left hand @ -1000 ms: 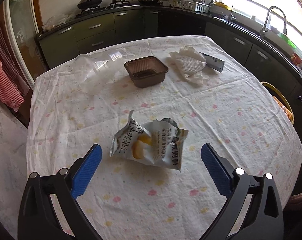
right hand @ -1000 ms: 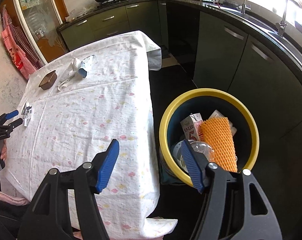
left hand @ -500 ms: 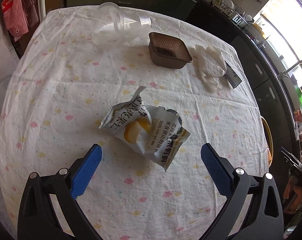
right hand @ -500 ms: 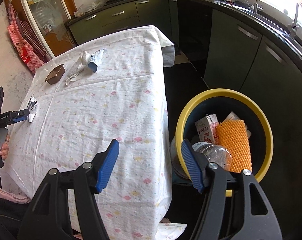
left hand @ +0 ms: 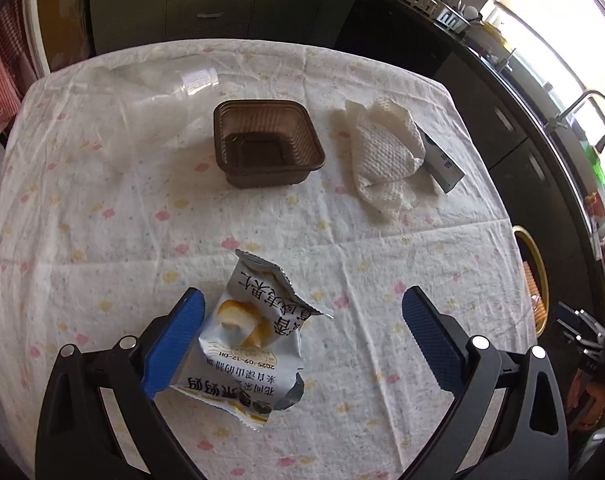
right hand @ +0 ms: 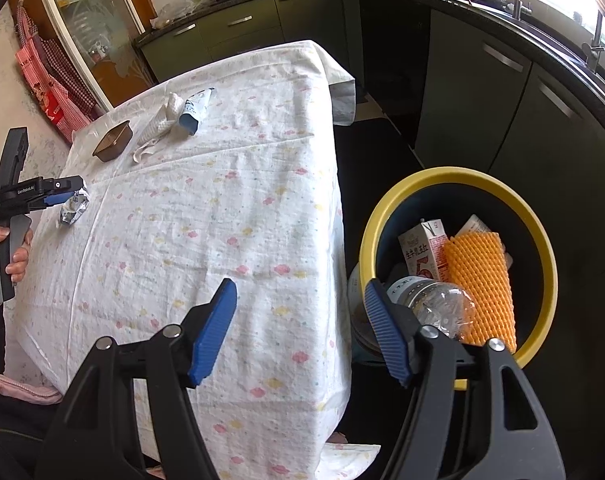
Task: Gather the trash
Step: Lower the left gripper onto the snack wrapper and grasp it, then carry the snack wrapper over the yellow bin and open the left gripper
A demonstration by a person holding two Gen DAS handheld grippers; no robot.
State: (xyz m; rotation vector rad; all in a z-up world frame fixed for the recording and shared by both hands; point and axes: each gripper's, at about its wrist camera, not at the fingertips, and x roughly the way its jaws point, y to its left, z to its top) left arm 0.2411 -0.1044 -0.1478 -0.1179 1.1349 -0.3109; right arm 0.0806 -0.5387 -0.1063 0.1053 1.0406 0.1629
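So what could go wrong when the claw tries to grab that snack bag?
The left claw is open, and the torn snack wrapper sits hard against one finger, not centred, so closing might just push it sideways. The wrapper is thin and lies flat, so the fingers might pinch the tablecloth too. The yellow-rimmed trash bin stands on the floor past the table's far edge; a light wrapper could flutter out on the way over.
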